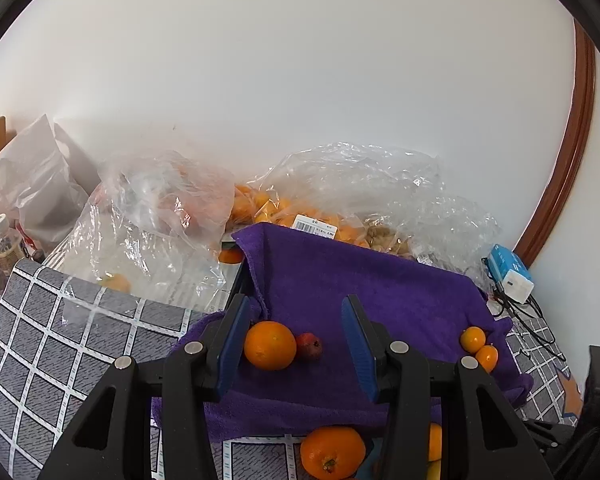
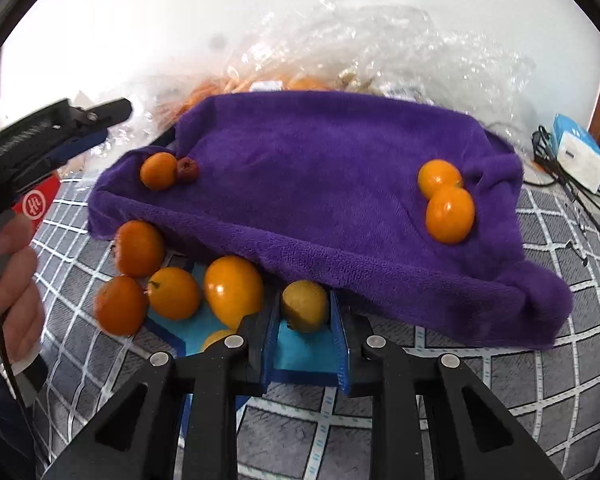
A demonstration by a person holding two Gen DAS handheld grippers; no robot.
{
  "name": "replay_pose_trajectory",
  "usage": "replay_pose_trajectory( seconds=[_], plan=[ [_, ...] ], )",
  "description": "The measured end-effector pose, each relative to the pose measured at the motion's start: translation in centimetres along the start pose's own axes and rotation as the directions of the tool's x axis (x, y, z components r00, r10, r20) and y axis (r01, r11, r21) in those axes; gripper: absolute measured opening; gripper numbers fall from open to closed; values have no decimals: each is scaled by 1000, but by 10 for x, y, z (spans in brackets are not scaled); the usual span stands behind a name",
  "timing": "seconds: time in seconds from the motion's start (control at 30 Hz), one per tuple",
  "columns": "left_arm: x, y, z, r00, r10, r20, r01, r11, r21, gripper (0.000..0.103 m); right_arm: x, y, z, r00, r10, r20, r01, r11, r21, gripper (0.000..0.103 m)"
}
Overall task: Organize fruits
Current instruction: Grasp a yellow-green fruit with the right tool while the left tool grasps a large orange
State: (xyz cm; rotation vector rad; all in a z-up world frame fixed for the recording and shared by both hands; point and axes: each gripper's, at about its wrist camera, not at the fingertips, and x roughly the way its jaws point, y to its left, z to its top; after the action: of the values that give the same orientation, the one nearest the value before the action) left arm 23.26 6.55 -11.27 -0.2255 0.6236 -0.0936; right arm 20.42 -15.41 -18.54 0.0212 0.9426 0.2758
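Behind everything we are seeing a plain white wall [image 1: 300, 60], with crinkled clear plastic bags [image 1: 360, 184] of orange fruit piled against it.

From the left wrist view, we are holding the left tongs [image 1: 296, 344] released above a deep purple plush towel [image 1: 360, 288] draped over a shallow tray, which is resting on a grey cloth with a white grid [image 1: 60, 340] covering the surface. Between the blue pads, but untouched by them, a round orange citrus fruit [image 1: 270, 345] is lying against a small dark red fruit [image 1: 309, 345]. Two small oranges [image 1: 478, 346] are sitting together at the towel's right side, and another stemmed orange [image 1: 332, 452] is lying below the towel's near edge.

From the right wrist view, we are clenching the right tongs [image 2: 305, 336] on a dull yellow-green round fruit [image 2: 305, 306] just at the towel's near edge, over a blue mat [image 2: 300, 356]. Its pads are pressing both flanks. A cluster of loose oranges [image 2: 172, 280] is waiting just to its left, off the towel.

We judge that we are picking up loose fruit to sort onto the towel. Next we should be lifting this fruit clear of the towel's overhang and its neighbours, then choosing a spot apart from the orange groups, setting it down gently so it is not rolling.
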Motion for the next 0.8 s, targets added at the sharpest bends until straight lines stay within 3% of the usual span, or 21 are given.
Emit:
replay_pose_trajectory(
  seconds=[0.2,0.4,0.63,0.8],
  plan=[
    [-1,-1,0,1000,-11,-7,11,1000,15,45,-25,-25,-17,997,-67,28,68,997,-35,24],
    [-3,-6,1,999,-23,-22,24,999,29,45,-18,-46,-27,997,-84,1,83,996,28,24],
    [-1,-23,-5,992,-28,-126,42,993,110,44,-16,-39,-28,992,-128,12,129,992,-16,25],
    [-13,-24,-21,976,-78,-204,94,993,73,45,-22,-51,-28,993,-115,23,114,992,46,25]
  ],
)
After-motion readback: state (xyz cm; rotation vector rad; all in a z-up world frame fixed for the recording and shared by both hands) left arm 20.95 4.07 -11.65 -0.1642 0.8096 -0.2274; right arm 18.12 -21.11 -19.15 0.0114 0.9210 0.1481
